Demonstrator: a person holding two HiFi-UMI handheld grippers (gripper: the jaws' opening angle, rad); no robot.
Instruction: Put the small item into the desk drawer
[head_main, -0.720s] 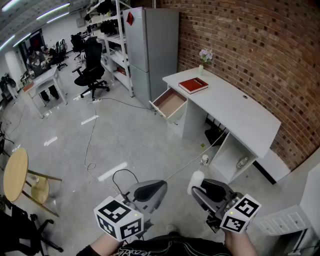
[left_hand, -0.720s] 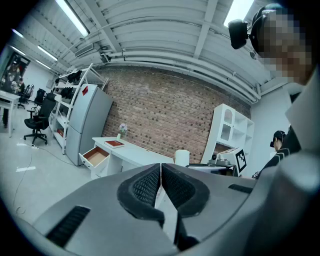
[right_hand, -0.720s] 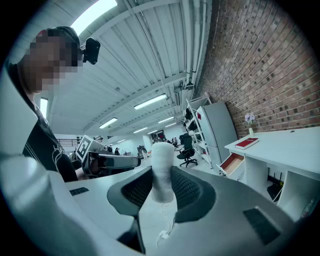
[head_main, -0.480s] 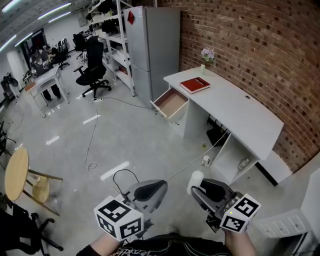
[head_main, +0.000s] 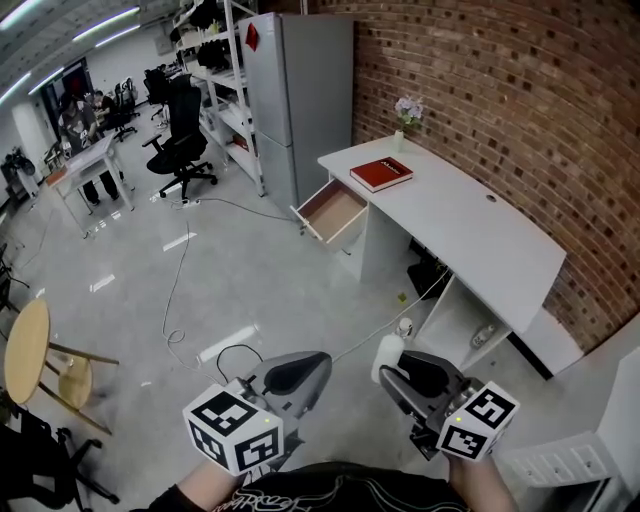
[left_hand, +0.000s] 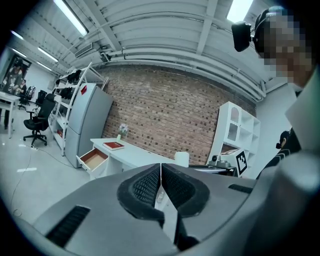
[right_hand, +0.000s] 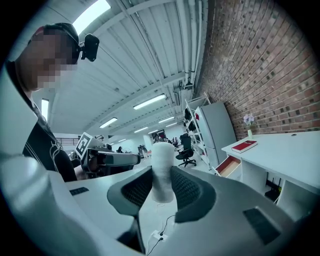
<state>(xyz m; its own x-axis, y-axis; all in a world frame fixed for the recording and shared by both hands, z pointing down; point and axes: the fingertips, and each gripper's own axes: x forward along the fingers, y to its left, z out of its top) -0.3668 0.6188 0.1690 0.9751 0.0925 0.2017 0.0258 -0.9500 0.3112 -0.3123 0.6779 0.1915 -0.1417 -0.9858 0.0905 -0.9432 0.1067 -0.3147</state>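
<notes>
The small white cylinder (right_hand: 162, 170) stands upright between the pads of the right gripper (right_hand: 162, 192), which pinch it low on its sides, so its long axis runs across the jaws. The open drawer (head_main: 336, 210) lies well ahead of it, at the far end of the desk (head_main: 470, 235). Both grippers are held low, close to the body. The left gripper (left_hand: 161, 185) has its jaws pressed together, with nothing between them.

Bright, even indoor light; frames sharp.
Glare from ceiling tube lights (right_hand: 149, 102) lay on the glossy floor (head_main: 228, 342); fisheye bending and dark corners ringed both gripper views; shadows soft.
</notes>
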